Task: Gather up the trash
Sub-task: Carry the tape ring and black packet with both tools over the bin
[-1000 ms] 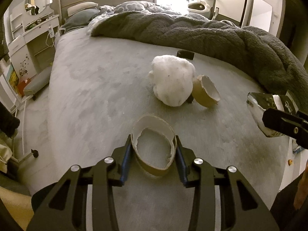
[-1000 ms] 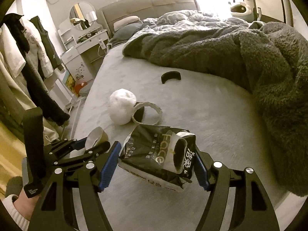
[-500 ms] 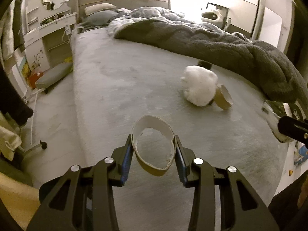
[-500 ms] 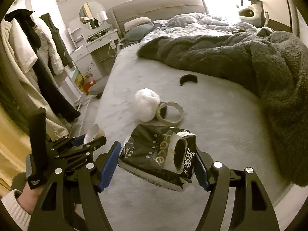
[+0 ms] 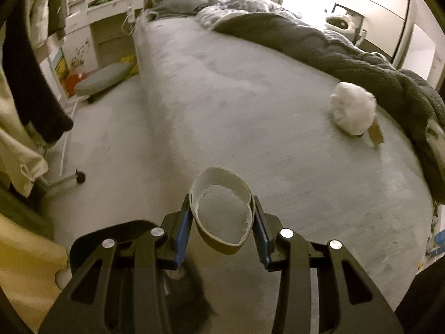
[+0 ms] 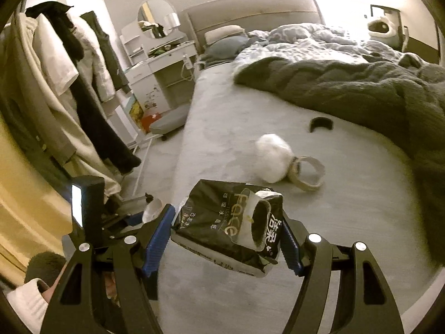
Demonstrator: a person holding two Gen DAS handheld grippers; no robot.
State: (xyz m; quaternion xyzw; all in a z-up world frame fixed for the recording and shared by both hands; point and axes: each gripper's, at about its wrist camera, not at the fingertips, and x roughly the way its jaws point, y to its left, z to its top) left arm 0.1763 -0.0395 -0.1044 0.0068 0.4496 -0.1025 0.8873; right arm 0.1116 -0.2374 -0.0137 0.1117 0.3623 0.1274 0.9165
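My left gripper [image 5: 221, 214] is shut on a cardboard tape ring [image 5: 217, 175], held in the air over the near corner of the grey bed [image 5: 250, 111]. My right gripper [image 6: 226, 222] is shut on a black tissue packet [image 6: 217, 214] above the bed's front edge. In the right wrist view the left gripper [image 6: 125, 220] shows at lower left with its ring [image 6: 152, 211]. On the bed lie a white crumpled paper ball [image 5: 353, 111] [image 6: 274, 161] and, touching it, a second cardboard ring [image 5: 375, 135] [image 6: 306, 171].
A small black curved piece [image 6: 321, 123] lies near the dark fleece blanket [image 6: 361, 91] heaped on the bed's right side. Left of the bed are floor, a grey stool [image 5: 105, 78], a white vanity [image 6: 161, 64] and hanging clothes [image 6: 69, 83].
Both grippers have drawn back and leftward from the bed with their loads still held. The paper ball and second ring now sit farther off and to the right; more floor shows.
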